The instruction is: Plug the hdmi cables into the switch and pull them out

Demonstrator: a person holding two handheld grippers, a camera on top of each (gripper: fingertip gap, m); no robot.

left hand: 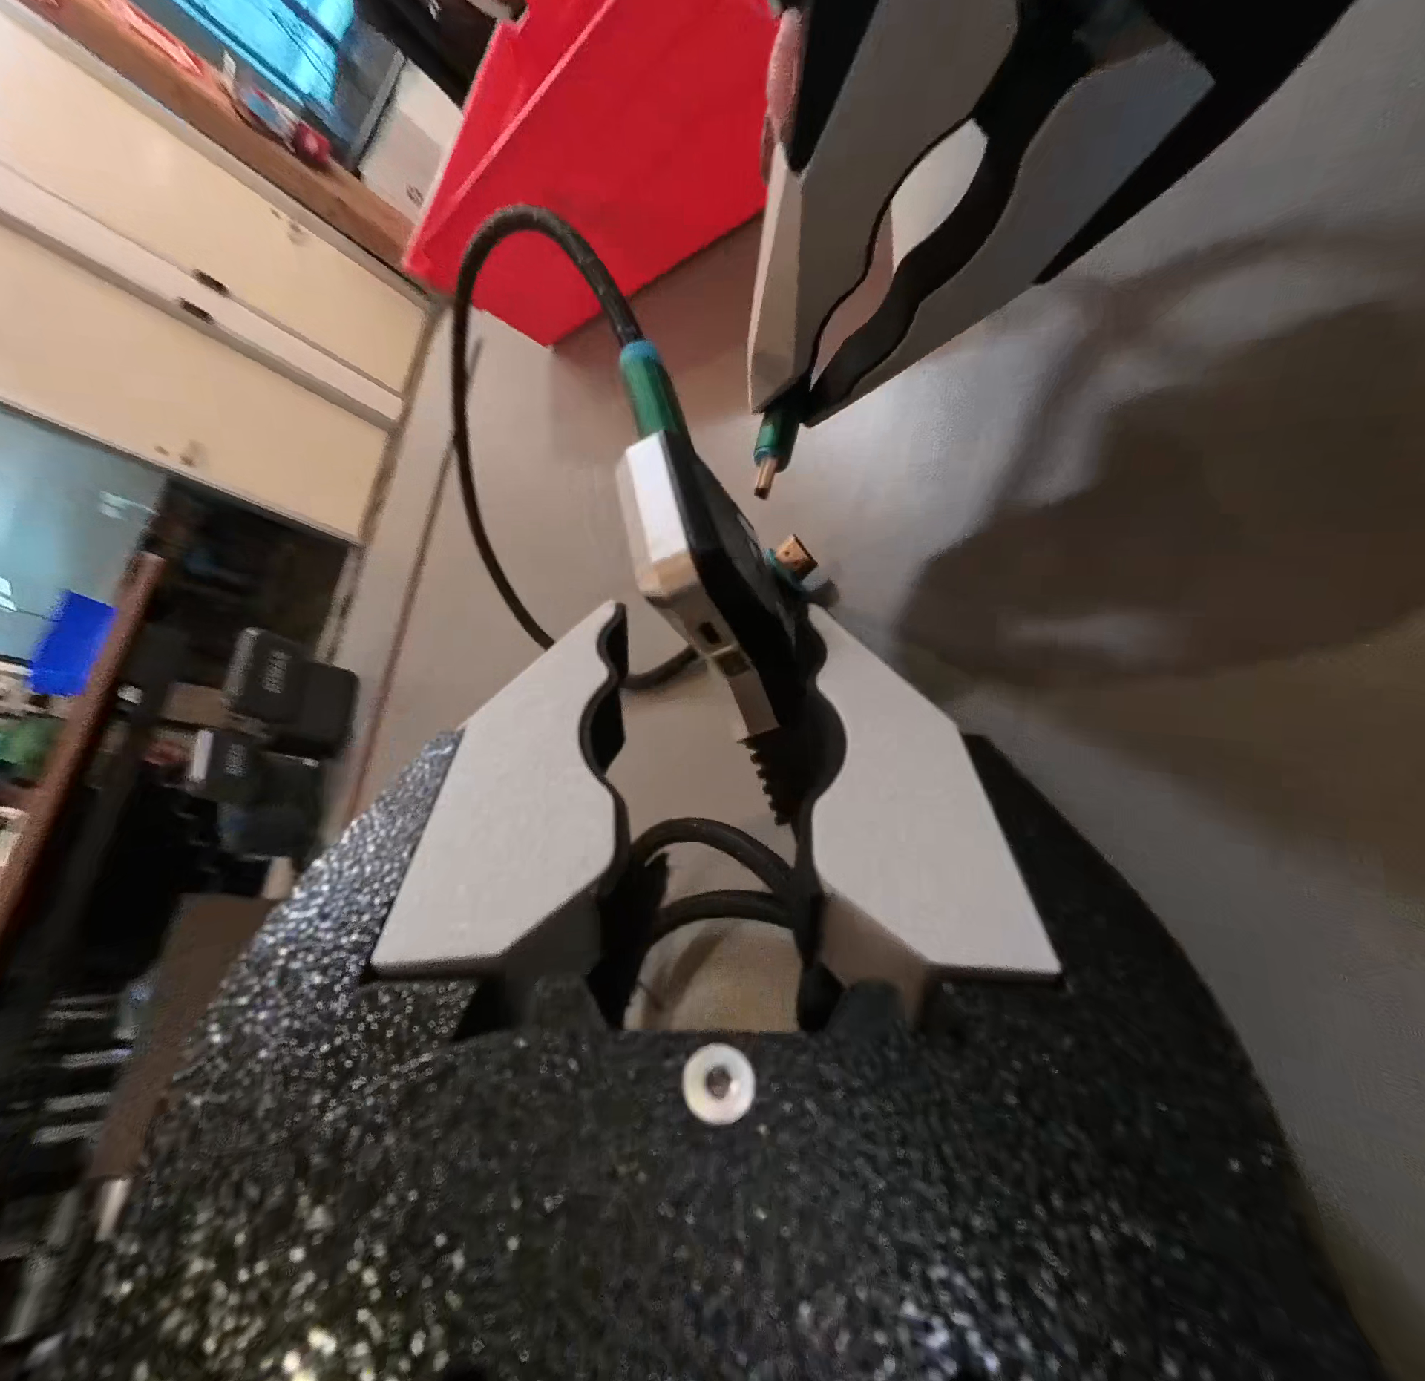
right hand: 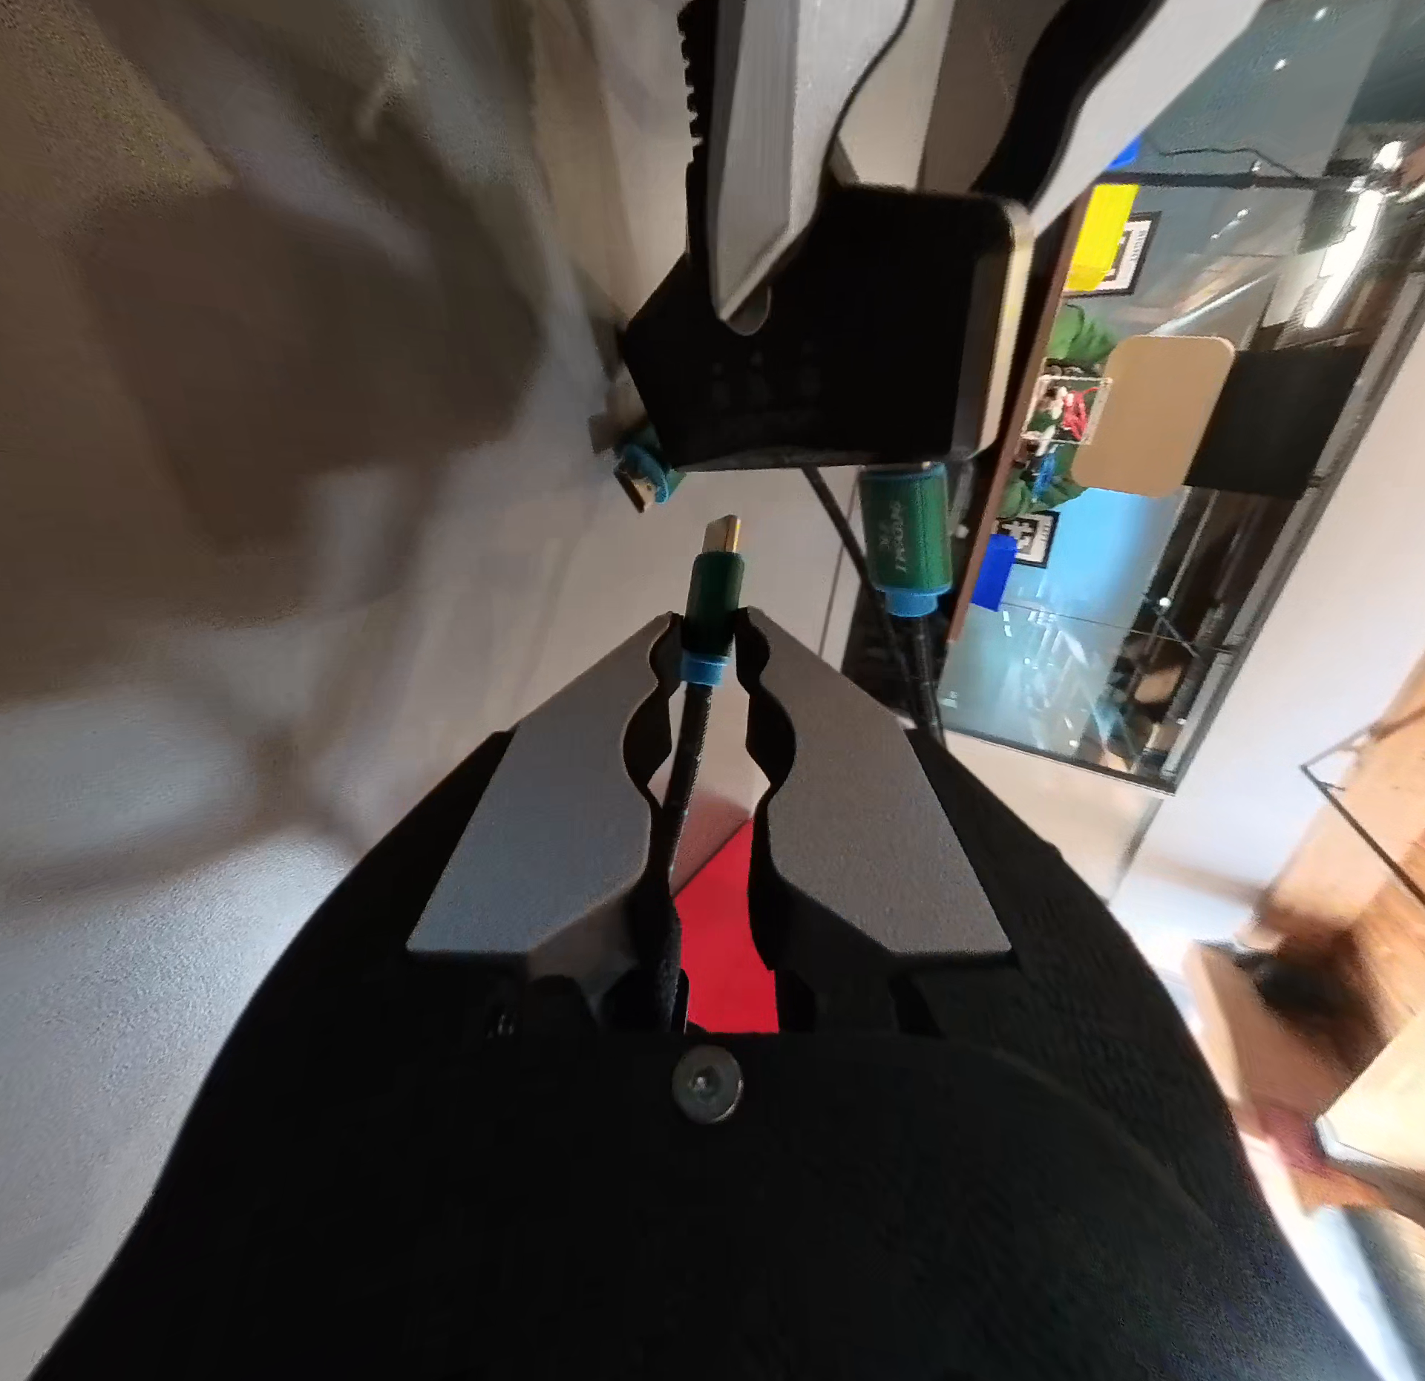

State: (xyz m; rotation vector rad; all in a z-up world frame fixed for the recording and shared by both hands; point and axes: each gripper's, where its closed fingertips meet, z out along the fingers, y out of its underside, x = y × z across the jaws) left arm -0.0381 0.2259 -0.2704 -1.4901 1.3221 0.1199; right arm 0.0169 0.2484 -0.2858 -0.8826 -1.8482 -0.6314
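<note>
- Nearest you, the right gripper (right hand: pixel 708 625) has its grey jaws pinching the green-sleeved HDMI plug with a gold tip (right hand: pixel 715 573); its braided black cable (right hand: pixel 678 758) runs back between the fingers toward the camera.
- That gold tip points at the small black HDMI switch box with a pale grey rim (right hand: pixel 833 342), just short of it and not touching.
- Your left gripper (left hand: pixel 721 650) has its jaws spread wider, and the switch sits tilted between their tips, resting against the right-hand finger (left hand: pixel 887 773); you cannot tell how firmly it is clamped.
- A second green-sleeved plug with a blue collar (right hand: pixel 904 546) is seated in the switch, and its black cable (left hand: pixel 493 326) arcs up and back down.
- A third loose green plug with a gold end (right hand: pixel 644 474) sits just beside the switch's lower corner, close to the path of the held plug.
- Loops of black cable (left hand: pixel 709 866) lie between the left fingers.
- Behind is a red box (left hand: pixel 594 133) on the pale grey table (left hand: pixel 1002 496).
- Open table lies to one side; the table edge and a glass partition (right hand: pixel 1079 689) lie on the other.
</note>
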